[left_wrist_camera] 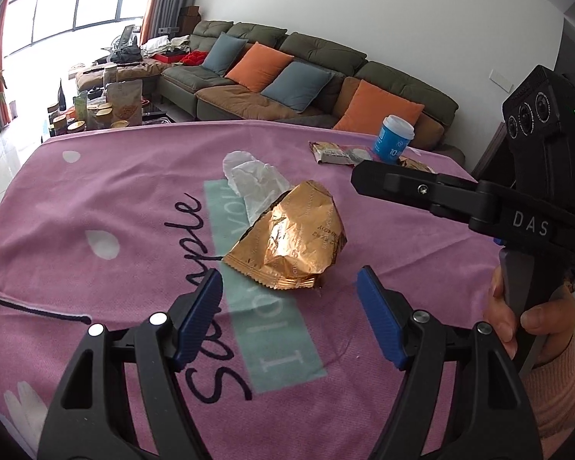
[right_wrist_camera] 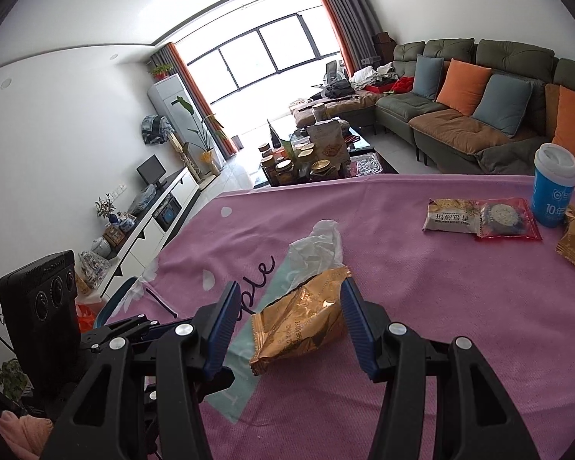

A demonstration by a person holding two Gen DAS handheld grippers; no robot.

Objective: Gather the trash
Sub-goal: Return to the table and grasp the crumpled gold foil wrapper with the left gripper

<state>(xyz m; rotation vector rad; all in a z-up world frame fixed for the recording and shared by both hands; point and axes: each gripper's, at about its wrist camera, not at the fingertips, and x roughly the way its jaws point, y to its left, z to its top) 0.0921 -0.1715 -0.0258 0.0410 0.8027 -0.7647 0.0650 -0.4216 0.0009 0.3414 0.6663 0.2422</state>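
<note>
While both of my claws stand apart and empty over the table (left_wrist_camera: pixel 96 199) draped in pink printed cloth, the crumpled gold foil snack wrapper (left_wrist_camera: pixel 291 237) lies on the cloth near its middle, with a scrap of thin clear plastic film (left_wrist_camera: pixel 253 180) touching its far edge. My right claw (right_wrist_camera: pixel 291 326) frames the wrapper, one blue pad (right_wrist_camera: pixel 350 306) seemingly just at the foil's upper corner and the other pad clear of it; my left claw (left_wrist_camera: pixel 289 314) hangs short of the same wrapper, gripping nothing. Risks, as I judge them: both claws converge on one piece and could collide; slick, puffed foil may squirt out sideways as the pads close; pads set too low could pinch the cloth and drag it, disturbing the blue cup with white lid (right_wrist_camera: pixel 554 188) and the sealed biscuit packets (right_wrist_camera: pixel 479 216) well beyond; the light film might be left behind or pushed off.
</note>
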